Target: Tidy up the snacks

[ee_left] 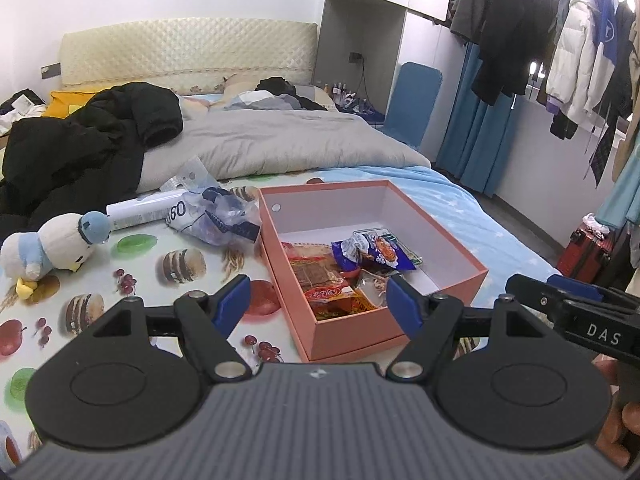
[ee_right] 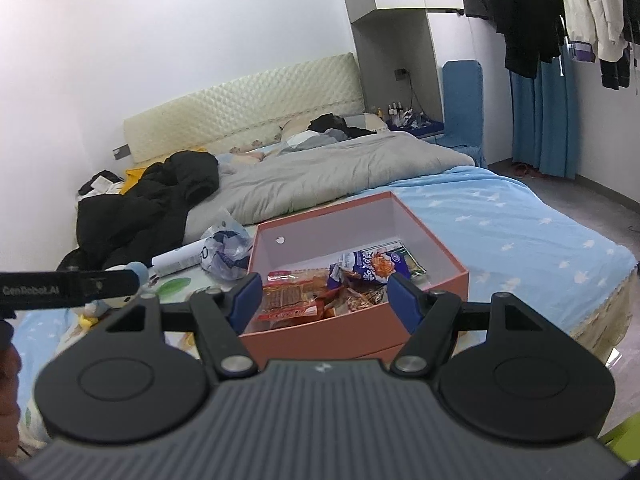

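Observation:
A pink cardboard box point(ee_left: 452, 292) point(ee_right: 424, 300) lies open on the bed. Inside it are a red-orange snack pack point(ee_left: 320, 276) point(ee_right: 292, 296), a blue-purple snack bag point(ee_left: 376, 254) point(ee_right: 372, 266) and other wrappers. My left gripper point(ee_left: 318, 300) hovers open over the box's near end, with nothing between its blue pads. My right gripper point(ee_right: 322, 294) also stands open and empty, just in front of the box's near wall. Each gripper shows at the edge of the other's view: the right gripper point(ee_left: 568, 300) and the left gripper point(ee_right: 72, 286).
A crumpled clear plastic bag point(ee_left: 218, 216) point(ee_right: 226, 254) and a white tube point(ee_left: 140, 210) point(ee_right: 178, 258) lie left of the box. A plush duck point(ee_left: 48, 250) rests on the fruit-print sheet point(ee_left: 140, 280). A black jacket point(ee_left: 88, 144), a grey duvet point(ee_left: 288, 140) and hanging clothes point(ee_left: 560, 40) are farther off.

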A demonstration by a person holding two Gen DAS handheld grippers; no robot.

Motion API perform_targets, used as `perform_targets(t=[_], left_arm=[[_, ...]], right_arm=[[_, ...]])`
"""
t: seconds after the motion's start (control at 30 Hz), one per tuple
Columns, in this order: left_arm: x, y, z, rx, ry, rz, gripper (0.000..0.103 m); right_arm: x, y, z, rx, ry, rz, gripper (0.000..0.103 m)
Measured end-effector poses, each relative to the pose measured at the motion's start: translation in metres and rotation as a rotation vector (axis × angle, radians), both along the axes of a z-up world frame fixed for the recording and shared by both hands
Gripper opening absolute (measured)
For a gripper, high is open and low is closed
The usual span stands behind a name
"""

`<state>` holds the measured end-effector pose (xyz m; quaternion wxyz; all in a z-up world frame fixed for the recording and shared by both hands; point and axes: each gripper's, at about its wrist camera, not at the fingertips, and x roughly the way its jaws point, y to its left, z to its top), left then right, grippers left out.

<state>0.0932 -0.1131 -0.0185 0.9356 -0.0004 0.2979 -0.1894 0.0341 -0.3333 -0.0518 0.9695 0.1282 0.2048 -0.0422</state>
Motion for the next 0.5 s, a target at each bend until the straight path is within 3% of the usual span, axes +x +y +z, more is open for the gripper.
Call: perform_targets(t=[0.5], left_arm=[[-0.0006,0.0030,-0.0049,-0.008,0.016,0.007,0.078]], right_arm=[[0.0026,0.0005,-0.0001,-0.012,0.024,0.009,0.071]])
